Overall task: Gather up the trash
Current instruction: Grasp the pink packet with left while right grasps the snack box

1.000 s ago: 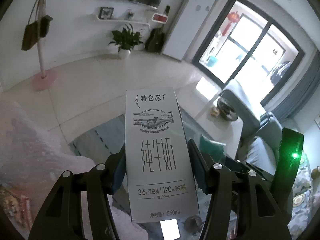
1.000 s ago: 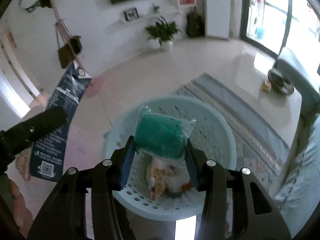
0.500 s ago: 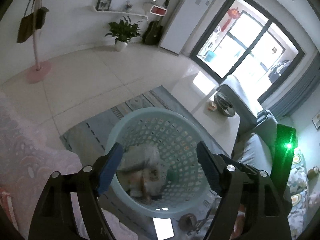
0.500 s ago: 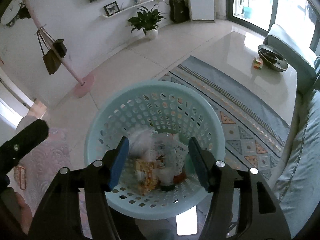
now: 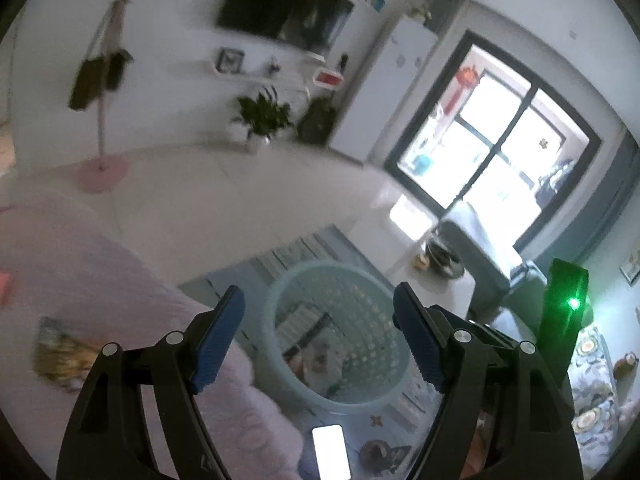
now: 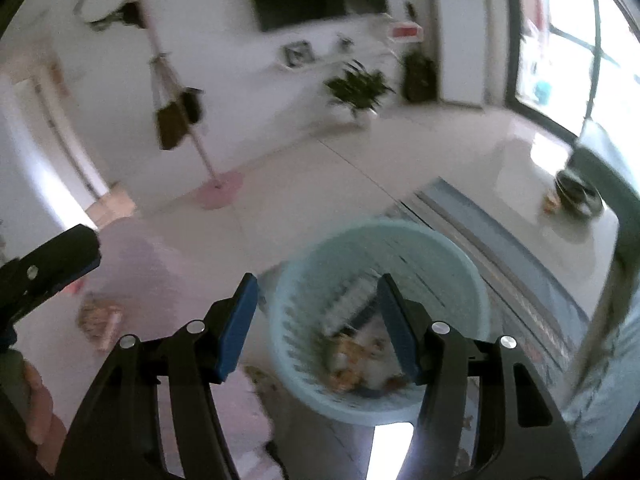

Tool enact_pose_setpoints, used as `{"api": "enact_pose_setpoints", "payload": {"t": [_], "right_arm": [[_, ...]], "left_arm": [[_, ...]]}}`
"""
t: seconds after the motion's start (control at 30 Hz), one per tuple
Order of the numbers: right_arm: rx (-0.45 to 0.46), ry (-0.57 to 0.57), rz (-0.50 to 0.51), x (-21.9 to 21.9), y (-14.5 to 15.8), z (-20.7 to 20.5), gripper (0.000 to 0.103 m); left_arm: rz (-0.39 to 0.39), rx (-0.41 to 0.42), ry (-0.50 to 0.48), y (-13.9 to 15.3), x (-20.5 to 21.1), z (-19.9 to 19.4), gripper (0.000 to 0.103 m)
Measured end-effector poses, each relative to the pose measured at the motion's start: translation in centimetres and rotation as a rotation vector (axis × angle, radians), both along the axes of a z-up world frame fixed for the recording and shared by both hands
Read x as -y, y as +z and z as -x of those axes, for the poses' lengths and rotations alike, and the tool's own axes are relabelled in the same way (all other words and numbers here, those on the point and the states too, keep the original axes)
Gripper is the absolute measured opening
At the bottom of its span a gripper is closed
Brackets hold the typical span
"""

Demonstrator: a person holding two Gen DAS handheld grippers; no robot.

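Pale floor tiles run back to a white wall where a dark television (image 5: 286,12) hangs above a shelf with a framed picture (image 5: 231,60), and a potted plant (image 5: 262,116) stands on the floor below. Both of your views are blurred, so no writing, brand or label can be read anywhere in them. A red and white sign (image 5: 329,79) sits on the shelf, but its characters are too smeared to make out.

Your left gripper (image 5: 318,334) has its jaws spread wide with nothing between the blue pads (image 5: 218,334). Your right gripper (image 6: 316,322) is likewise spread apart and holds nothing. In the right wrist view, your left gripper shows as a dark bar at the left edge.

The light blue perforated basket (image 5: 280,296) stands on a patterned rug (image 5: 304,246), just beyond the fingertips in both views. Trash (image 6: 352,364) lies in its bottom: a jumble of pale, orange and dark pieces, too blurred to tell apart.

Left of the basket spreads a pink cover (image 5: 80,272), and a crumpled yellowish wrapper (image 5: 60,354) lies on it, well apart from the basket. A pink-based coat stand (image 5: 102,132) with dark bags stands far behind. A grey sofa (image 5: 480,248) sits to the right, under the window (image 5: 496,148).
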State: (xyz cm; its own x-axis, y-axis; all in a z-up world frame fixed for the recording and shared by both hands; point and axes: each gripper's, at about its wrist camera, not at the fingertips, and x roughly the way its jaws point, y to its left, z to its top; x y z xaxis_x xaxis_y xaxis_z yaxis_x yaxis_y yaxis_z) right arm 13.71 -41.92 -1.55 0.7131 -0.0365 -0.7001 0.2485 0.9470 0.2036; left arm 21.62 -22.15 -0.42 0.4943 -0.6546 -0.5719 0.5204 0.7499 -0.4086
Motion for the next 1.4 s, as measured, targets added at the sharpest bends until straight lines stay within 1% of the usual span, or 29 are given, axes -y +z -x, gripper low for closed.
{"api": "enact_pose_setpoints", "payload": {"t": [0.07, 0.13, 0.17, 0.2, 0.23, 0.3, 0.37, 0.4, 0.43, 0.57, 0.6, 0.63, 0.67, 0.73, 0.77, 0.83, 0.9, 1.0, 1.03, 1.13, 1.27, 1.33, 1.4], "right_arm": [[0.032, 0.046, 0.014, -1.9, 1.1, -0.1, 0.058], [0.063, 0.098, 0.038, -4.3, 2.2, -0.2, 0.059], [0.077, 0.129, 0.050, -5.7, 2.6, -0.4, 0.060], [0.088, 0.157, 0.061, -7.1, 2.8, -0.6, 0.064], [0.095, 0.178, 0.069, -8.2, 3.0, -0.7, 0.066], [0.101, 0.236, 0.091, -11.0, 3.0, -1.2, 0.067], [0.094, 0.281, 0.114, -13.3, 2.9, -1.8, 0.067], [0.086, 0.312, 0.128, -14.9, 2.7, -2.3, 0.069], [0.080, 0.337, 0.138, -16.1, 2.5, -2.6, 0.072], [0.064, 0.423, 0.173, -20.3, 1.4, -3.7, 0.074], [0.057, 0.442, 0.183, -21.2, 1.1, -4.1, 0.077], [0.051, 0.456, 0.191, -21.9, 0.6, -4.2, 0.082], [0.044, 0.470, 0.198, -22.7, 0.2, -4.5, 0.085], [0.032, 0.489, 0.211, -23.9, -0.7, -5.0, 0.086], [0.022, 0.503, 0.215, -24.4, -1.3, -5.4, 0.086], [0.005, 0.517, 0.225, -25.2, -2.5, -6.1, 0.086], [-0.013, 0.521, 0.236, -25.5, -3.4, -6.4, 0.086], [-0.043, 0.512, 0.238, -25.1, -4.6, -7.3, 0.086], [-0.049, 0.511, 0.232, -25.0, -4.8, -7.7, 0.086], [-0.061, 0.515, 0.183, -24.3, -5.1, -8.2, 0.086], [-0.070, 0.534, 0.139, -23.8, -5.2, -8.4, 0.086], [-0.071, 0.560, 0.133, -24.0, -5.2, -8.3, 0.086], [-0.069, 0.592, 0.141, -24.4, -5.3, -8.0, 0.086]], "left_arm": [[0.013, 0.031, 0.036, 1.2, -2.2, 0.5, 0.078], [0.022, 0.058, 0.075, 2.2, -4.3, 0.9, 0.078], [0.023, 0.074, 0.100, 2.7, -5.7, 1.2, 0.079], [0.020, 0.085, 0.120, 3.0, -6.8, 1.2, 0.080], [0.013, 0.096, 0.144, 3.3, -7.9, 1.3, 0.081], [-0.013, 0.120, 0.212, 3.6, -10.7, 1.2, 0.083], [-0.033, 0.124, 0.269, 3.4, -13.1, 0.9, 0.085], [-0.039, 0.117, 0.296, 3.3, -14.4, 0.6, 0.085], [-0.042, 0.107, 0.319, 3.1, -15.6, 0.3, 0.085], [-0.044, 0.035, 0.424, 1.5, -21.1, -1.4, 0.085], [-0.040, 0.016, 0.441, 1.1, -22.1, -1.7, 0.085], [-0.038, -0.005, 0.457, 0.6, -23.2, -2.2, 0.085], [-0.039, -0.034, 0.480, -0.1, -24.2, -2.7, 0.086], [-0.044, -0.090, 0.508, -1.4, -25.4, -4.0, 0.085], [-0.047, -0.132, 0.523, -2.4, -26.1, -4.9, 0.085], [-0.027, -0.192, 0.512, -4.2, -26.7, -6.1, 0.084], [-0.017, -0.234, 0.498, -5.4, -26.5, -7.0, 0.084], [-0.010, -0.268, 0.475, -6.7, -25.9, -8.3, 0.084], [-0.013, -0.269, 0.473, -7.0, -25.7, -8.7, 0.084], [-0.050, -0.239, 0.472, -6.8, -24.6, -9.7, 0.084], [-0.071, -0.241, 0.461, -7.2, -23.6, -11.1, 0.083], [-0.102, -0.228, 0.465, -7.2, -23.2, -11.2, 0.083], [-0.149, -0.201, 0.460, -7.2, -22.4, -11.9, 0.083]]}}
